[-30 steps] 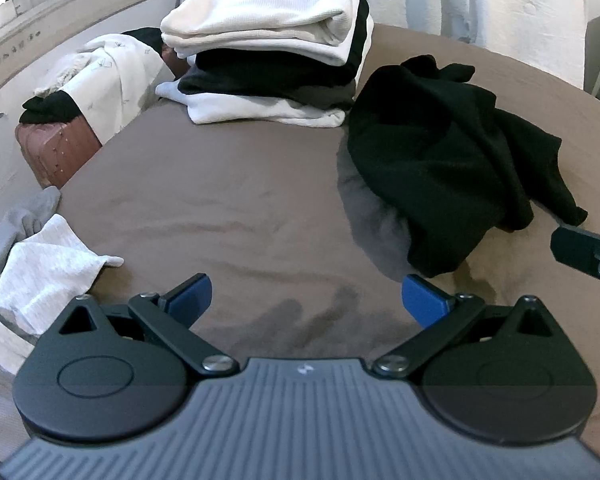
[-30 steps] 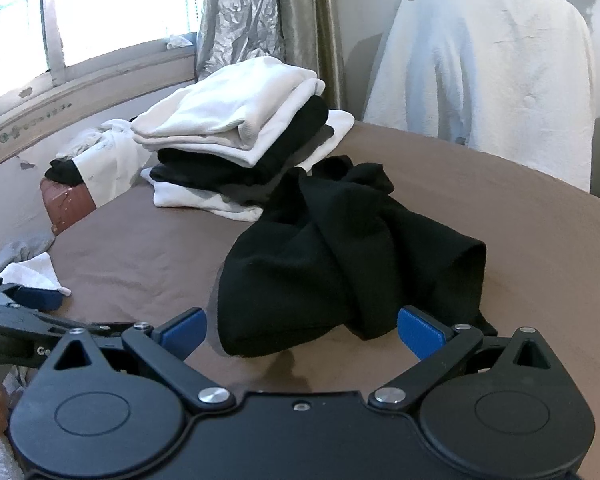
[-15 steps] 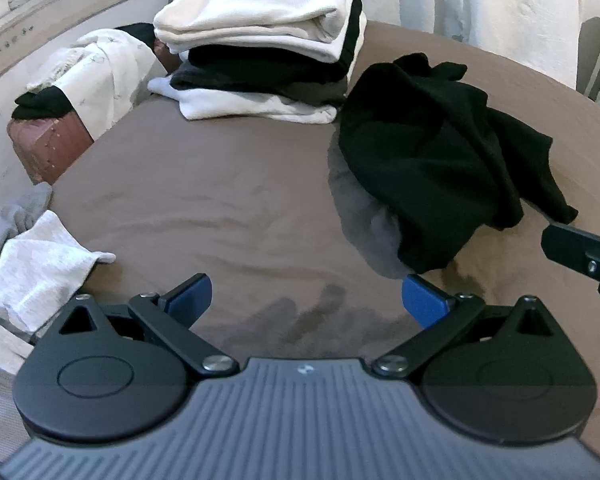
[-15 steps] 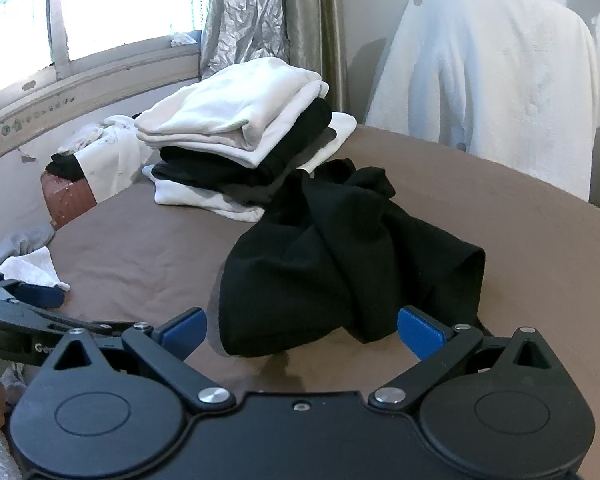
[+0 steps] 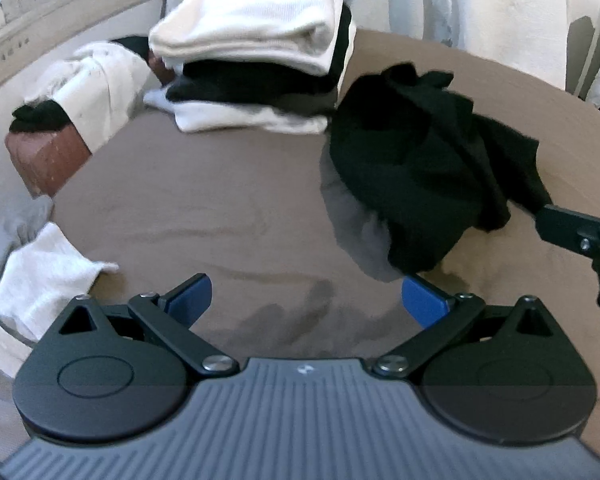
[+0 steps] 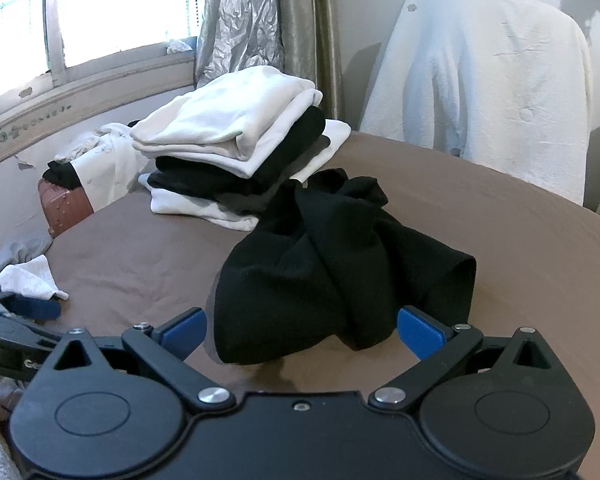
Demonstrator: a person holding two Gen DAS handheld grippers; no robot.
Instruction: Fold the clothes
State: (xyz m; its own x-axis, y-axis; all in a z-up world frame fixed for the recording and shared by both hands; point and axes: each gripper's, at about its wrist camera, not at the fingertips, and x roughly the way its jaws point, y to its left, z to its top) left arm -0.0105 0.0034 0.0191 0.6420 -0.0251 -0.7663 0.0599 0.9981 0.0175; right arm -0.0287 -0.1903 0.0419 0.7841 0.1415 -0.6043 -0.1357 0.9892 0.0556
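No readable words or numbers stood anywhere in either view. The left hand-held gripper (image 6: 18, 312) carried a pale mark on its arm, too cut off to read.

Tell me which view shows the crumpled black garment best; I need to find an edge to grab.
The right wrist view: the black garment sits centered, close and sharp. The left wrist view shows it off right, blurred.

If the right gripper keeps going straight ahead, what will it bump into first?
Most likely the crumpled black garment. It lies on the brown table right in front of the open right gripper, between its blue fingers. The folded pile sits farther back, to the left. Exact depth is hard to judge.
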